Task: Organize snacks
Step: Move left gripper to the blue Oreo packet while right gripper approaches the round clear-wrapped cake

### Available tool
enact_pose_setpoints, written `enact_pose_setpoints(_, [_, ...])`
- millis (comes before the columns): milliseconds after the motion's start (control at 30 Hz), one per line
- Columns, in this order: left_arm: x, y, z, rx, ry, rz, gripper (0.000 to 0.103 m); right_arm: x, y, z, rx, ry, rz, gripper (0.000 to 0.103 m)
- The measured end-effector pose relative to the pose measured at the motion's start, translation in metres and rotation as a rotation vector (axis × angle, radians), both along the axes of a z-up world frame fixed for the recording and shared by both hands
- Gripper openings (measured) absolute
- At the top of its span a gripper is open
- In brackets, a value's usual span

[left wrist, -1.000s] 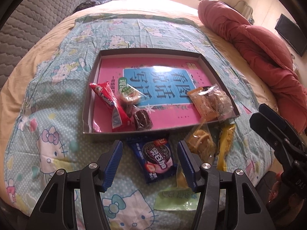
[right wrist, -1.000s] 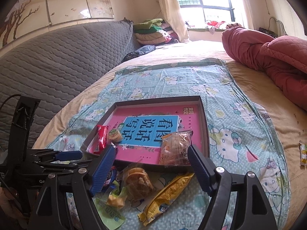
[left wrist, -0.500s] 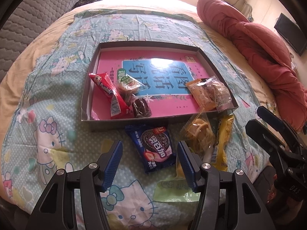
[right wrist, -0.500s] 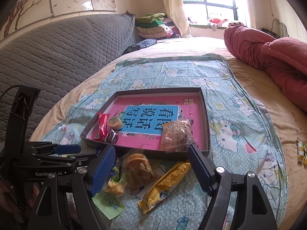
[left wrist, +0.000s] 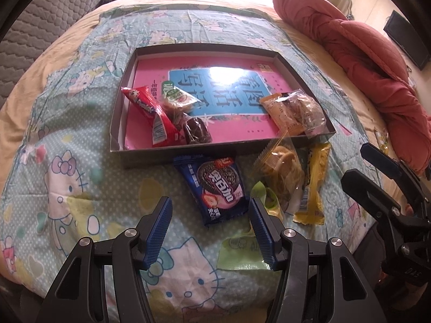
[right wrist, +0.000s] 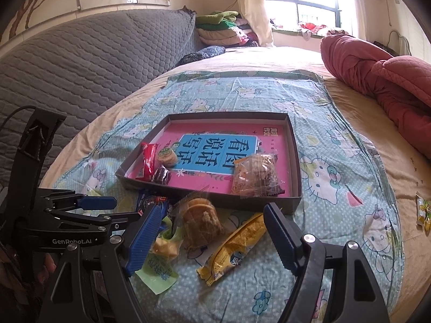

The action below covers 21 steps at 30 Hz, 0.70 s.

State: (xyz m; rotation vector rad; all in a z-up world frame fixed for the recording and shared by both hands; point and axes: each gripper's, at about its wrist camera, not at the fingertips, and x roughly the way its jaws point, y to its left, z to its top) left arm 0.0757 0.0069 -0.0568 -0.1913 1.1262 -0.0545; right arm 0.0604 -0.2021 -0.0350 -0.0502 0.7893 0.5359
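Observation:
A shallow grey box [left wrist: 118, 123] [right wrist: 295, 161] with a pink and blue sheet inside lies on the bed. In it are a red packet [left wrist: 152, 115], a green-topped cake [left wrist: 176, 98], a dark brown cake [left wrist: 196, 133] and clear pastry bags [left wrist: 296, 113] [right wrist: 256, 175]. In front of the box lie a blue cookie pack [left wrist: 219, 188], a clear bag of biscuits [left wrist: 282, 169] [right wrist: 202, 220], a yellow bar [left wrist: 312, 185] [right wrist: 237, 245] and a green wrapper [left wrist: 242, 250] [right wrist: 159, 271]. My left gripper [left wrist: 210, 228] hovers open just short of the blue pack. My right gripper [right wrist: 212, 237] is open above the biscuits and yellow bar.
A cartoon-cat cloth [left wrist: 67, 183] covers the bed under everything. A red quilt [left wrist: 377, 62] [right wrist: 382, 80] is bunched at the right. A grey padded headboard [right wrist: 80, 67] runs along the left. One small yellow packet [right wrist: 423, 212] lies apart at the right edge.
Both views have drawn back slightly, so the box and loose snacks sit higher and farther from the fingers. Nothing was picked up or let go.

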Motion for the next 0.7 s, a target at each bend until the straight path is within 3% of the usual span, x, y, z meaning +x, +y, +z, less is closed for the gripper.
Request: enact_pose_setpoints(700, [0.023,0.007,-0.026,-0.073,0.059,0.046,0.061,0.016,0.031,-0.041,-0.140,0.033,0.067,0.078])
